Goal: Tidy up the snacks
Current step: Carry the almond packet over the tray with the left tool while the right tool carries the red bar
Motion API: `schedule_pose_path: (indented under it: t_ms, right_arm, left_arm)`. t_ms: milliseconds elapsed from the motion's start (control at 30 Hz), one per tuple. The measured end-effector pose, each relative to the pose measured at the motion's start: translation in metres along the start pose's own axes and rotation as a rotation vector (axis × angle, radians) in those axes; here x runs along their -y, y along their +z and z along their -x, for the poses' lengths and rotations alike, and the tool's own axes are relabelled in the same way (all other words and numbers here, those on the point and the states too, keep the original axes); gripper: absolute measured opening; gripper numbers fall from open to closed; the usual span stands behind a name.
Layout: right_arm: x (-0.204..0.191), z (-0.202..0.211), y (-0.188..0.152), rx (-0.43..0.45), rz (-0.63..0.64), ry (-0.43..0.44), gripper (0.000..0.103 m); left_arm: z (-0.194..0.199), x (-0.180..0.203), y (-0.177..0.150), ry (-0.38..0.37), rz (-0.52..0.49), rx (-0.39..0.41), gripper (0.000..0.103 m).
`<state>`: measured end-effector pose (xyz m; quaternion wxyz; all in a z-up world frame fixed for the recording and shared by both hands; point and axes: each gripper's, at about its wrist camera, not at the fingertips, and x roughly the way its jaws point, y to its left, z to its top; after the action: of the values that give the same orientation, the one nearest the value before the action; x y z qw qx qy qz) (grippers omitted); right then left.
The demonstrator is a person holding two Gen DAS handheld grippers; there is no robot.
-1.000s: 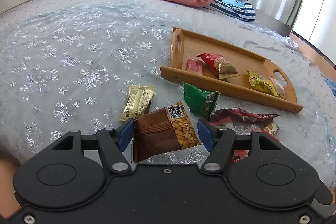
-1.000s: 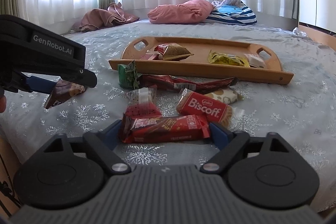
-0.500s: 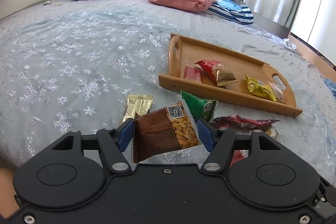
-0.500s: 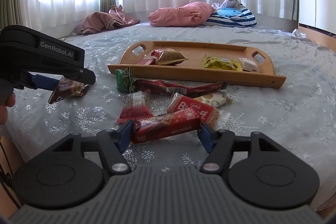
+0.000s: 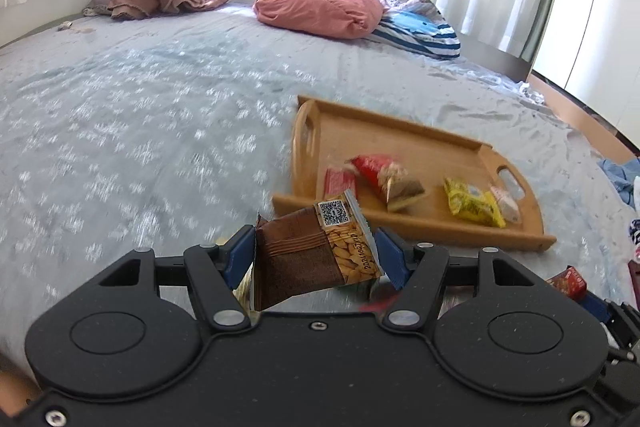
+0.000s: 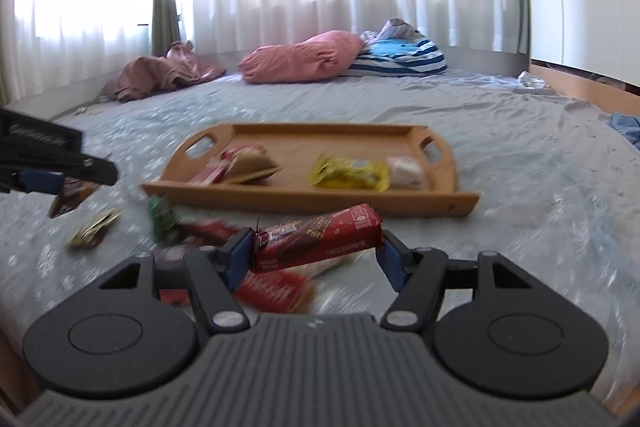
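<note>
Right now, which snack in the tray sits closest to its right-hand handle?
The small pale pink-white packet, just inside the wooden tray's right handle. The yellow packet lies left of it, and both red ones sit at the opposite end.

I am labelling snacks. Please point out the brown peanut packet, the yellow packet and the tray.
brown peanut packet (image 5: 304,259), left wrist view, on its brown front.
yellow packet (image 6: 352,173), right wrist view, on its middle.
tray (image 6: 304,201), right wrist view, on its near wall.

We see our right gripper (image 6: 316,253) closed onto the red biscuit bar (image 6: 316,239), now lifted off the bedspread (image 6: 520,187); our left gripper (image 5: 316,259) carries the brown peanut packet (image 5: 312,259) nearer the tray (image 5: 416,227).
</note>
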<state>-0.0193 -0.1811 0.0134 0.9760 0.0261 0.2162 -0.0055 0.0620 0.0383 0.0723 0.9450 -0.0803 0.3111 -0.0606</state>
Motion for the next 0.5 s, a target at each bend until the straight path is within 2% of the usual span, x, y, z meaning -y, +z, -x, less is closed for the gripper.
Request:
schedule_pose_path:
  t_ms: [167, 367, 500]
  right_arm:
    - [0.022, -0.017, 0.025, 0.014, -0.006, -0.029, 0.068]
    - [0.049, -0.047, 0.053, -0.007, -0.061, -0.02, 0.068]
    - [0.063, -0.074, 0.074, -0.034, -0.06, -0.025, 0.068]
  left_arm:
    - [-0.012, 0.005, 0.029, -0.025, -0.009, 0.012, 0.063]
    - [-0.033, 0.014, 0.065, -0.036, -0.022, 0.029, 0.063]
    - [-0.06, 0.023, 0.088, -0.058, -0.019, -0.003, 0.063]
